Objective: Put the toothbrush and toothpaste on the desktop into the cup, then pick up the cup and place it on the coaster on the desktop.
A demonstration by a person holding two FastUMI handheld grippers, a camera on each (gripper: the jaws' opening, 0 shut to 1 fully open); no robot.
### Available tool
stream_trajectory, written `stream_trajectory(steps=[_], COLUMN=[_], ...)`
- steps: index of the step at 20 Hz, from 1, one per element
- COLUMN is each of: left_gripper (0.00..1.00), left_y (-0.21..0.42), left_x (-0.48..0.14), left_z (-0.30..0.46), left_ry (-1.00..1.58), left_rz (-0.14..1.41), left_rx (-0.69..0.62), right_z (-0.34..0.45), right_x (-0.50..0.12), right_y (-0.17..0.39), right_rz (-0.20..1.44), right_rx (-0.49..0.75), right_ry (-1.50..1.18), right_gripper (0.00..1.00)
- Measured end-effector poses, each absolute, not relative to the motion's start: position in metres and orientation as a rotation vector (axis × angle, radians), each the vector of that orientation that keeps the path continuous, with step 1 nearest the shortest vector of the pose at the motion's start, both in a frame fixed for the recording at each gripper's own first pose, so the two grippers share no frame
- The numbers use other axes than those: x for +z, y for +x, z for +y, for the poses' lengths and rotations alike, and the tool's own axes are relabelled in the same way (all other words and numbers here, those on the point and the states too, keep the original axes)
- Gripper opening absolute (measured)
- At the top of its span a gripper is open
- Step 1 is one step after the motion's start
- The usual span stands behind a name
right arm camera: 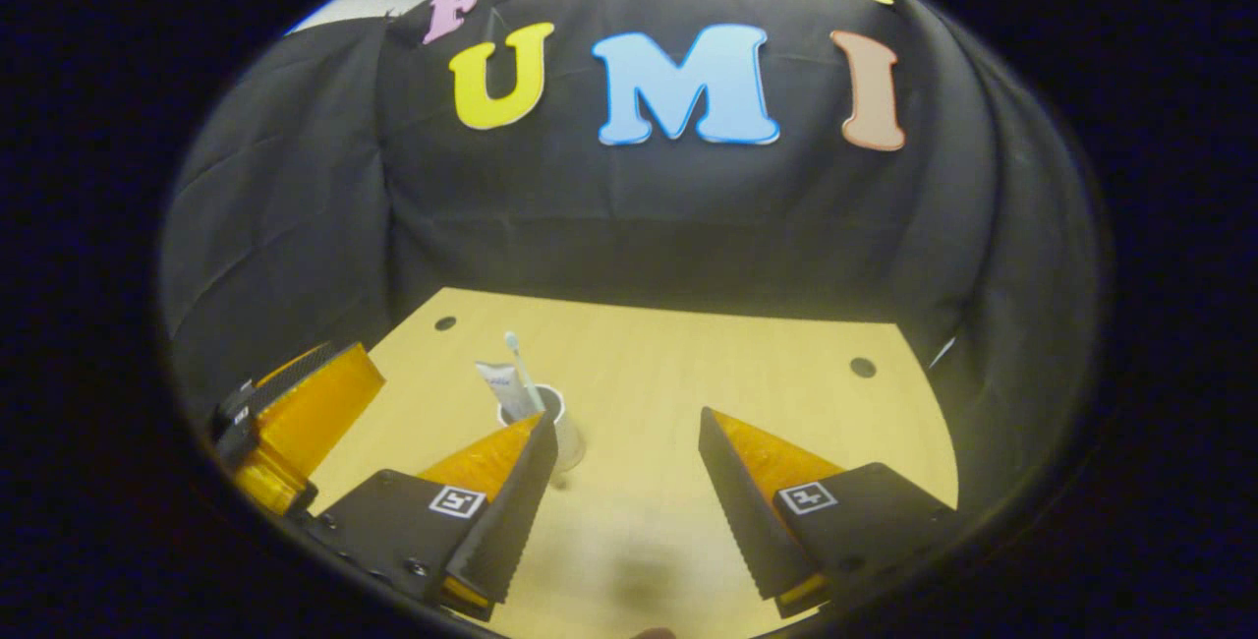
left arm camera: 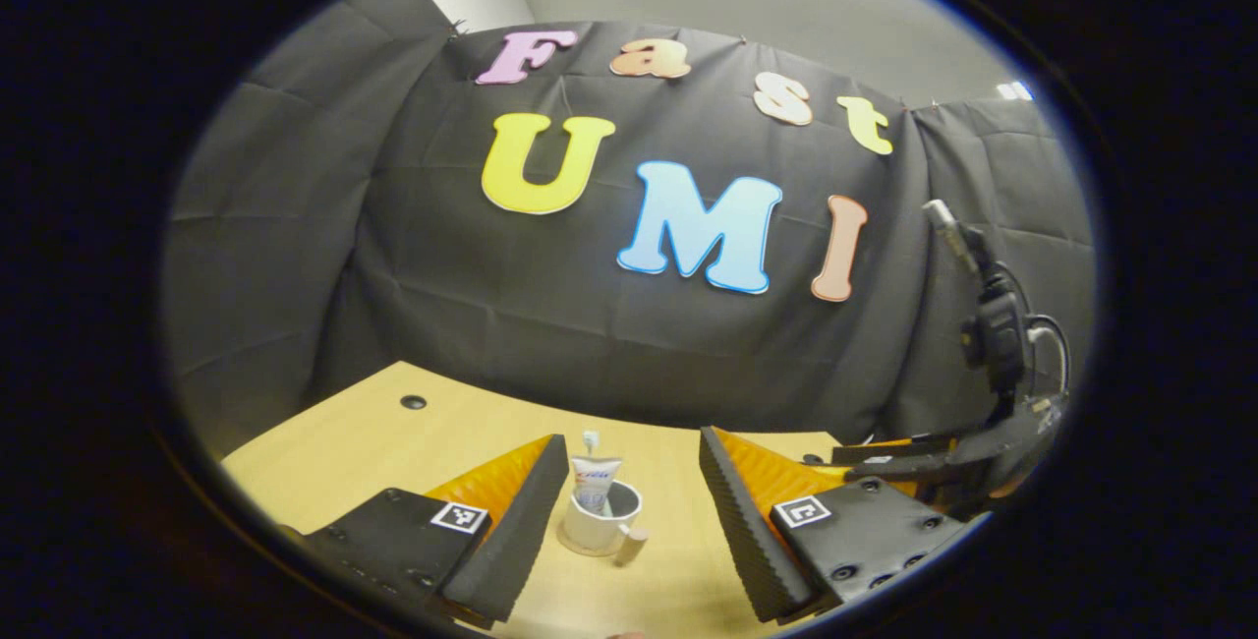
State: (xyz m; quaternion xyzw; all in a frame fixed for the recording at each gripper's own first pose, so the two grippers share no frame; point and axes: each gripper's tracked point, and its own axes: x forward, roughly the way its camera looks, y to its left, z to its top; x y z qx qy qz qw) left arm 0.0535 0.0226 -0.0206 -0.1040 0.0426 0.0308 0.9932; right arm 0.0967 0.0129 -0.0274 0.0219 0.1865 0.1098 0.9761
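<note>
So the cup is sitting upright on the wooden desktop with the toothpaste and the toothbrush standing in it. In the left gripper view it's right between the left gripper's fingers, closer to the left-hand one, not touching either; those fingers are spread wide with nothing in them. There's a thin ring under the cup's base, can't tell if that's the coaster. In the right gripper view the cup pokes out just behind the tip of the left-hand finger of the right gripper, also spread wide and holding nothing.
</note>
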Motion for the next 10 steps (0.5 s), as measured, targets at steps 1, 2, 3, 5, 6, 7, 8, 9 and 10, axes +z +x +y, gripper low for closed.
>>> stream_trajectory(steps=[1, 2, 3, 5, 6, 7, 8, 9, 10], left_gripper=[0.90, 0.90, 0.89, 0.92, 0.90, 0.91, 0.92, 0.92, 0.92], left_y=[0.055, 0.056, 0.057, 0.057, 0.056, 0.054, 0.052, 0.050, 0.048], left_x=[-0.016, -0.012, -0.008, -0.002, -0.002, -0.001, 0.001, 0.004, 0.007], left_z=[0.016, 0.009, 0.002, -0.011, -0.015, -0.019, -0.021, -0.024, -0.025], left_ry=[-0.199, -0.193, -0.192, -0.205, -0.208, -0.206, -0.202, -0.195, -0.182], left_rz=[0.076, 0.066, 0.056, 0.043, 0.039, 0.034, 0.028, 0.022, 0.016], left_rx=[0.057, 0.053, 0.046, 0.033, 0.031, 0.031, 0.028, 0.024, 0.017], right_z=[0.001, -0.009, -0.014, -0.026, -0.031, -0.036, -0.036, -0.033, -0.031], right_x=[-0.017, -0.008, 0.003, 0.023, 0.030, 0.035, 0.036, 0.032, 0.033], right_y=[0.090, 0.084, 0.075, 0.065, 0.059, 0.053, 0.050, 0.048, 0.046], right_rz=[0.317, 0.261, 0.204, 0.099, 0.060, 0.030, 0.010, -0.001, -0.017], right_rx=[0.201, 0.184, 0.167, 0.130, 0.108, 0.081, 0.057, 0.041, 0.032], right_ry=[0.040, 0.038, 0.033, 0.010, -0.007, -0.023, -0.035, -0.039, -0.038], right_gripper=[0.93, 0.94, 0.93, 0.94, 0.95, 0.96, 0.96, 0.96, 0.96])
